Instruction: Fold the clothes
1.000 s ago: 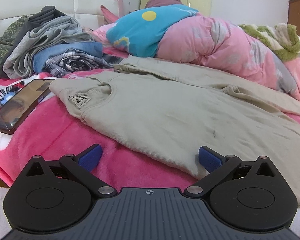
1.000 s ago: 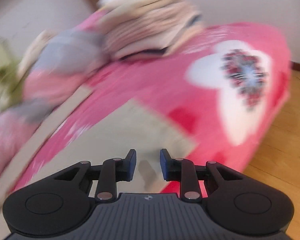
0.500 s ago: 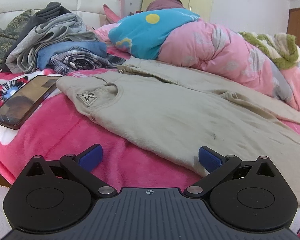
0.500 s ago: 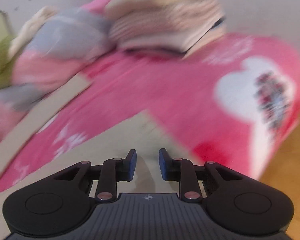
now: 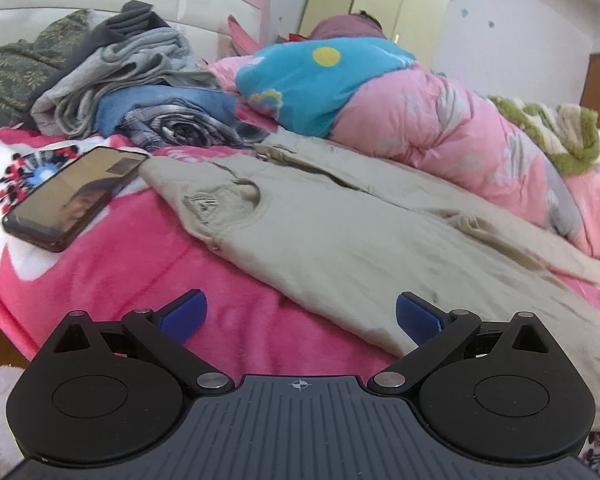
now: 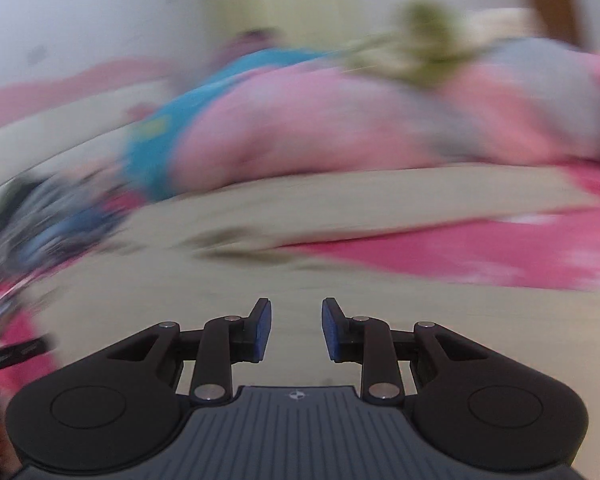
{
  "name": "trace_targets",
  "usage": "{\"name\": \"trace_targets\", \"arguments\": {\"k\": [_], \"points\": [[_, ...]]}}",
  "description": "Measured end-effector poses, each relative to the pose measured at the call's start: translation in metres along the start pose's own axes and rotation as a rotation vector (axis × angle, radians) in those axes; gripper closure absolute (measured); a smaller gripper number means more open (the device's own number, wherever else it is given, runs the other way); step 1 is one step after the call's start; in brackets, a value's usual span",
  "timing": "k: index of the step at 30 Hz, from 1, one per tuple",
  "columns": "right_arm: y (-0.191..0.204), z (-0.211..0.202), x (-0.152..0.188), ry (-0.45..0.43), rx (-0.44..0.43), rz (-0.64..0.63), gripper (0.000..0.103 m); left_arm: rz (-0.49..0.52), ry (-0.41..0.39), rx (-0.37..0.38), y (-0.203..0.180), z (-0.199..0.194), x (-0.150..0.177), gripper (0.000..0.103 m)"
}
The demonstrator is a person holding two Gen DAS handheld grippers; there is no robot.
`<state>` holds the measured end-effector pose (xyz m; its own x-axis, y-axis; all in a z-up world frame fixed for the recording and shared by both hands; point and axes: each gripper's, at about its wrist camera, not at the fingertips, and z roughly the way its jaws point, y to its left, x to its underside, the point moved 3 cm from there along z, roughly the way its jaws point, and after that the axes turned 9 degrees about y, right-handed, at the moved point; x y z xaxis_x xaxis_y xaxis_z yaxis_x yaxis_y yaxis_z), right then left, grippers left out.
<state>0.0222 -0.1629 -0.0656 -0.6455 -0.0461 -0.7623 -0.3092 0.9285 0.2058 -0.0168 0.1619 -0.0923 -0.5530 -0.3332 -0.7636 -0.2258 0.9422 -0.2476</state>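
Note:
A beige long-sleeved top lies spread flat on the pink blanket, collar toward the left, one sleeve stretched along its far side. My left gripper hovers at the top's near hem, jaws wide open and empty. The right wrist view is badly smeared by motion. There the same beige top fills the foreground under my right gripper. Its blue pads stand a narrow gap apart with nothing between them.
A dark phone lies on the blanket left of the collar. Behind it sits a heap of grey, blue and plaid clothes. A pink and blue quilt and a green fleece bound the far side. Wooden floor shows lower left.
The right view has swung from the bed's foot and a folded stack round to the beige top and quilt. The left gripper shifted slightly, with the phone and collar now further right.

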Motion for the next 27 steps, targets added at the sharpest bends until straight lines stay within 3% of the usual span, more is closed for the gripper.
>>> {"name": "trace_targets", "arguments": {"k": [2, 4, 8, 11, 15, 17, 22, 25, 27], "points": [[0.046, 0.026, 0.000, 0.007, -0.085, -0.107, 0.075, -0.011, -0.014, 0.005, 0.006, -0.004, 0.001, 0.004], [0.078, 0.050, 0.001, 0.020, -0.116, -0.188, 0.076, -0.020, -0.035, 0.013, 0.010, -0.006, 0.000, 0.005], [0.100, 0.090, 0.018, 0.106, -0.104, -0.233, 0.079, -0.030, -0.081, 0.047, 0.019, -0.006, -0.007, 0.011], [0.121, 0.079, 0.044, 0.112, -0.146, -0.292, 0.080, -0.053, -0.093, 0.067, 0.027, 0.001, -0.013, 0.023], [0.148, 0.054, 0.064, 0.134, -0.314, -0.415, 0.080, -0.101, -0.078, 0.094, 0.039, 0.011, -0.014, 0.029], [0.156, 0.049, 0.060, 0.105, -0.309, -0.462, 0.080, -0.118, -0.076, 0.106, 0.043, 0.013, -0.013, 0.030], [0.148, 0.084, 0.015, 0.047, -0.190, -0.356, 0.080, -0.151, -0.096, 0.128, 0.052, 0.013, -0.010, 0.030], [0.143, 0.115, 0.010, 0.086, -0.202, -0.262, 0.080, -0.181, -0.106, 0.143, 0.058, 0.014, -0.009, 0.032], [0.153, 0.124, 0.024, 0.111, -0.242, -0.274, 0.079, -0.203, -0.110, 0.159, 0.062, 0.015, -0.010, 0.032]]}}
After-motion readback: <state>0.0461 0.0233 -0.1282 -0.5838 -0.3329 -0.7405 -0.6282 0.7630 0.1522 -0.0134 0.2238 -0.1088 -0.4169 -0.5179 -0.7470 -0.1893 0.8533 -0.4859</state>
